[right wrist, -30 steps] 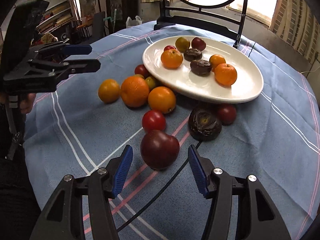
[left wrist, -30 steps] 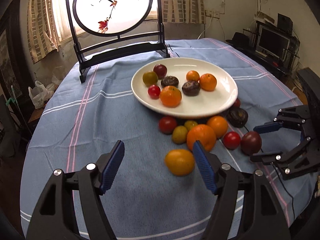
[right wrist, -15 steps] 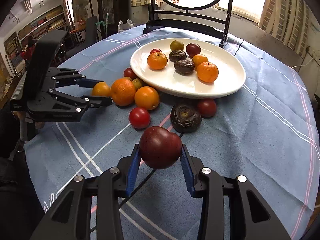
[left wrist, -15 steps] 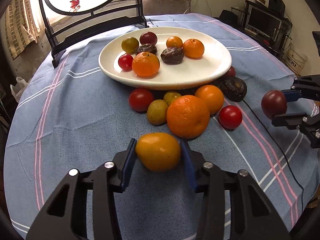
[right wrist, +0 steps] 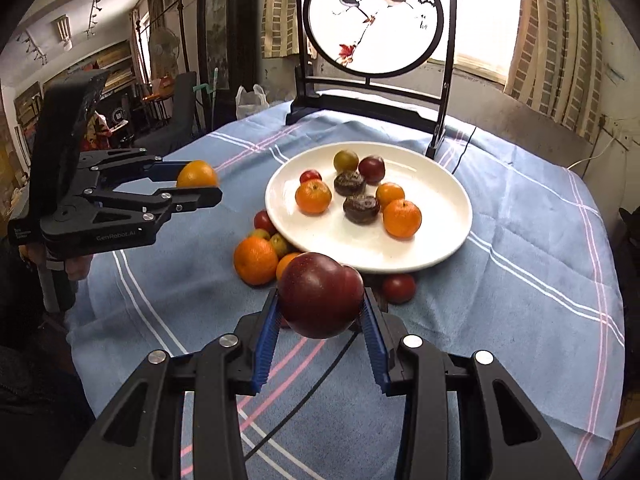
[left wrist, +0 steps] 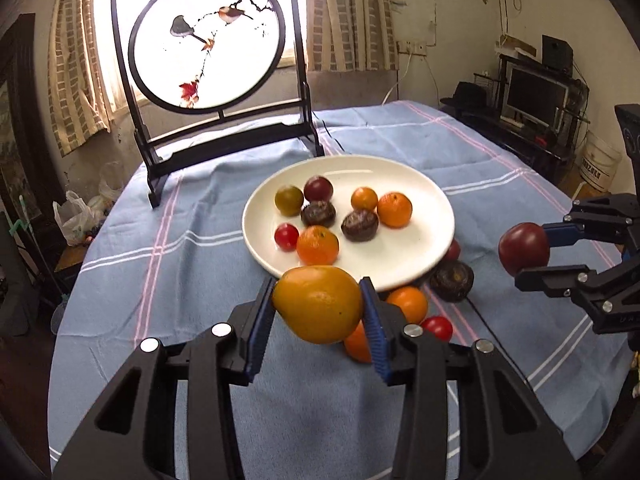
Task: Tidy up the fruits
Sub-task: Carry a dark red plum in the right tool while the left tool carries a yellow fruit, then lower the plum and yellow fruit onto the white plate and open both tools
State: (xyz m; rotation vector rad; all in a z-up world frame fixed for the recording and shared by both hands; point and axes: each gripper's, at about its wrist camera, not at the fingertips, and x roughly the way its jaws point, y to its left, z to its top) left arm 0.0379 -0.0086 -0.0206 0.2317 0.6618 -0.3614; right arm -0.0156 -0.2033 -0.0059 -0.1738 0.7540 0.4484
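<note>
My left gripper (left wrist: pixel 318 306) is shut on a yellow-orange fruit (left wrist: pixel 318 304), held above the blue cloth just in front of the white plate (left wrist: pixel 400 264). My right gripper (right wrist: pixel 320 306) is shut on a dark red plum (right wrist: pixel 320 300), also lifted off the table. The plate (right wrist: pixel 440 240) carries several fruits: oranges, dark brown ones, a green one, a small red tomato. In the left wrist view the right gripper (left wrist: pixel 532 256) hangs at the right with the plum (left wrist: pixel 523 249). In the right wrist view the left gripper (right wrist: pixel 200 182) holds its fruit (right wrist: pixel 196 174) at the left.
Loose fruit lies on the cloth by the plate's near edge: a large orange (right wrist: pixel 255 260), a smaller orange (left wrist: pixel 407 304), red tomatoes (left wrist: pixel 438 328), a dark brown fruit (left wrist: pixel 452 280). A black-framed round screen (left wrist: pixel 208 40) stands behind the plate. A black cable (right wrist: pixel 304 396) crosses the cloth.
Both grippers closed on their fruits, the left on the yellow-orange one and the right on the plum, and lifted them off the cloth.
</note>
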